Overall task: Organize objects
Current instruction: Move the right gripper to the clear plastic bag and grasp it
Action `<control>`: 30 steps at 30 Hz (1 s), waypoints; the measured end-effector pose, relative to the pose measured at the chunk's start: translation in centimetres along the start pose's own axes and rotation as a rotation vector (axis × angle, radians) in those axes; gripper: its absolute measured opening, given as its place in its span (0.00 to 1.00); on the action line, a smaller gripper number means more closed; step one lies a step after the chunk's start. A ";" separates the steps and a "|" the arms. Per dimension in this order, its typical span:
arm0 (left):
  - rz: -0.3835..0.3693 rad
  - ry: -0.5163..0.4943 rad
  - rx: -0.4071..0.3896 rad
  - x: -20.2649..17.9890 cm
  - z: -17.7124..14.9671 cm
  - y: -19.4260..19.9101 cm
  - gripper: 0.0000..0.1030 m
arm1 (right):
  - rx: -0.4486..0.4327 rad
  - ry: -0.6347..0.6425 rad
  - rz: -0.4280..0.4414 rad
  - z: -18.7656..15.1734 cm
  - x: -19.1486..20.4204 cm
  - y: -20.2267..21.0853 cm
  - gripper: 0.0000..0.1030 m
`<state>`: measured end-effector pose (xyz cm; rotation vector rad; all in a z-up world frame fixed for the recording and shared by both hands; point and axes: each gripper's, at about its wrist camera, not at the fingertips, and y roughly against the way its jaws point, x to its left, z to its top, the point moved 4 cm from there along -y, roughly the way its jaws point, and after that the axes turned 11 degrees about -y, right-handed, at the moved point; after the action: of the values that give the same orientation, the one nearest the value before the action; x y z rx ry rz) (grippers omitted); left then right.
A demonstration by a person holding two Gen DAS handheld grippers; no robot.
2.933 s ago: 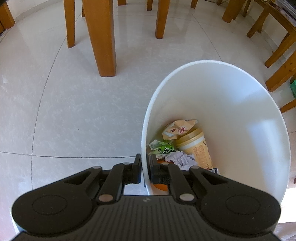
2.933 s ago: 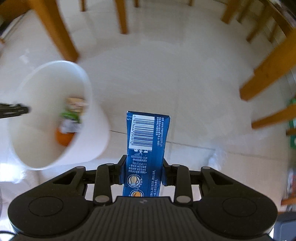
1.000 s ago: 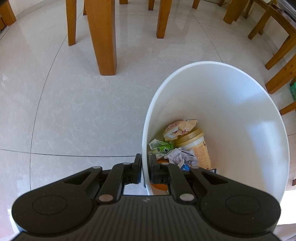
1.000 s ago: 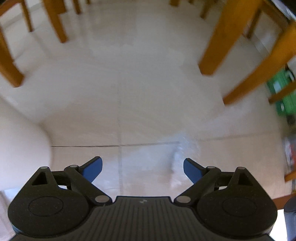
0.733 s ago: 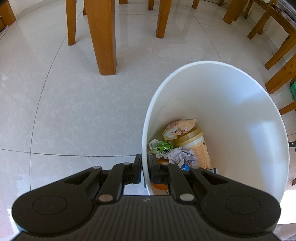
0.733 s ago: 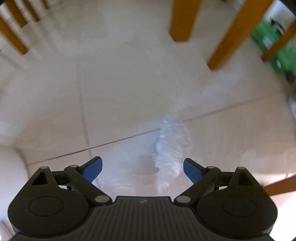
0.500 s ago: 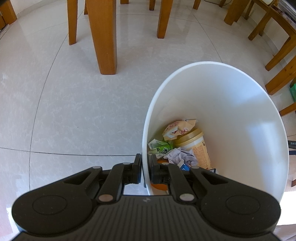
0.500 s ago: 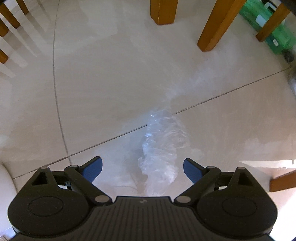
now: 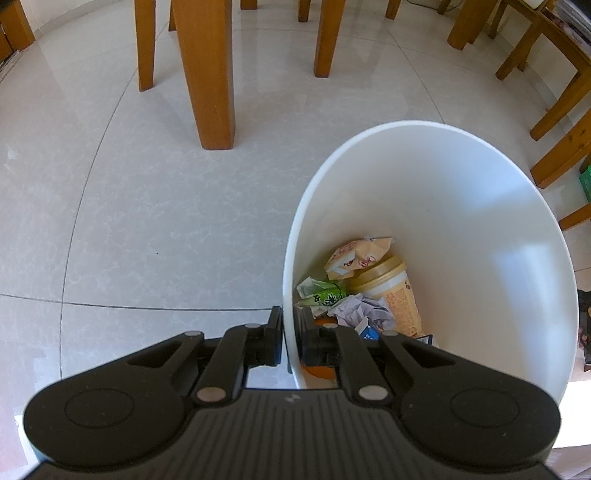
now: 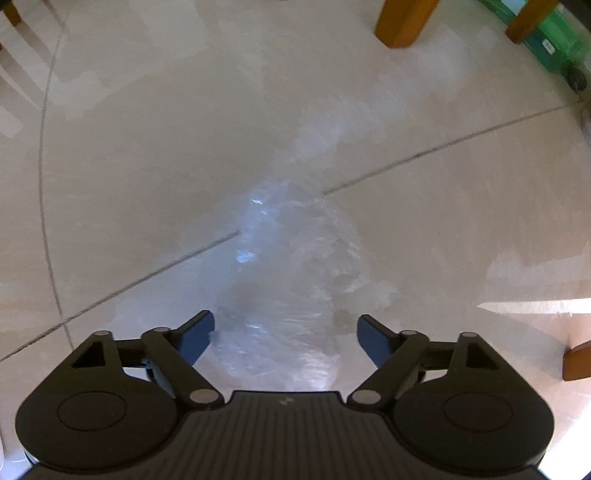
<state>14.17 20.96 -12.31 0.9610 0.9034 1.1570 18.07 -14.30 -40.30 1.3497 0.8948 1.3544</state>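
Observation:
In the left wrist view my left gripper point(image 9: 291, 332) is shut on the near rim of a white waste bin point(image 9: 480, 206), one finger outside and one inside. Inside the bin lie a beige cup point(image 9: 391, 288), a tan wrapper point(image 9: 354, 254), a green packet point(image 9: 321, 293) and crumpled paper point(image 9: 360, 308). In the right wrist view a crumpled clear plastic bag point(image 10: 288, 273) lies on the tiled floor. My right gripper point(image 10: 284, 336) hangs low over its near end, jaws closing with the bag between the blue fingertips point(image 10: 195, 336), which stand apart from it.
Wooden table and chair legs point(image 9: 205, 74) stand on the pale tile floor beyond the bin, with more legs point(image 9: 554, 122) at the right. In the right wrist view a wooden leg point(image 10: 402, 22) and a green object point(image 10: 550, 40) sit at the far right.
The right gripper has dropped towards the floor onto the clear plastic bag, which now looks much larger, and its jaws have begun to narrow. The left gripper and bin have stayed still.

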 end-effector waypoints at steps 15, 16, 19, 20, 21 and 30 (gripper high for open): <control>-0.005 0.003 0.000 0.2 0.0 0.2 0.07 | 0.027 0.150 0.047 -0.2 0.2 0.1 0.52; -0.005 0.003 0.000 0.2 0.0 0.2 0.07 | 0.030 0.154 0.048 -0.1 0.0 0.1 0.52; -0.007 0.004 0.001 0.2 0.0 0.2 0.07 | 0.036 0.157 0.053 -0.3 0.2 0.3 0.51; -0.009 0.006 0.000 0.2 0.0 0.2 0.07 | 0.039 0.153 0.057 -0.4 0.3 0.5 0.51; -0.009 0.004 0.000 0.1 0.0 0.2 0.07 | 0.042 0.152 0.057 -0.4 0.3 0.6 0.51; -0.030 -0.007 -0.003 -0.2 0.1 0.2 0.07 | 0.081 0.196 0.021 -2.2 2.1 3.7 0.51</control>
<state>14.16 20.75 -12.03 0.9459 0.9079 1.1289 15.62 -12.90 -36.48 1.3061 1.0788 1.4997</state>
